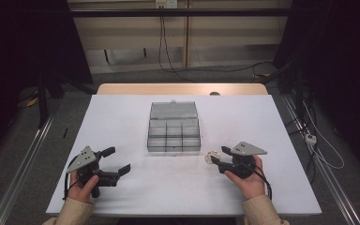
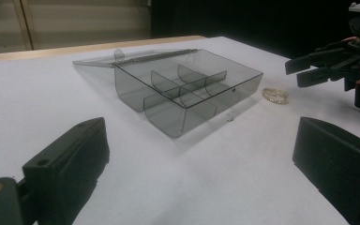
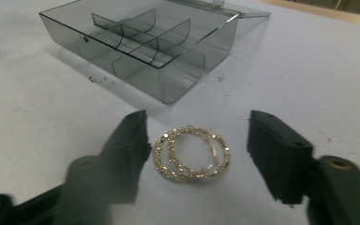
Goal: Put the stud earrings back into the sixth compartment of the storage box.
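On white table [image 1: 122, 187], R gripper [image 3: 194, 140] jaws apart round gold hoops [image 3: 191, 153], untouched, clear divider box [image 1: 174, 136] near, L gripper [image 1: 117, 161] wide, empty

Beige sleeves [image 1: 77, 212], black grippers, grey plates

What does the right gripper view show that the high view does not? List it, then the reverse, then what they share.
Right gripper view alone: the sparkly gold hoop earrings are two overlapping rings lying flat between the right gripper's open black jaws, with gaps on both sides.

High view alone: the left gripper open over bare table, both of the person's hands and sleeves, the white table's full outline, and cables on the floor.

Both: the smoky clear plastic compartment box, lid folded back, its compartments looking empty, and the earrings beside it.
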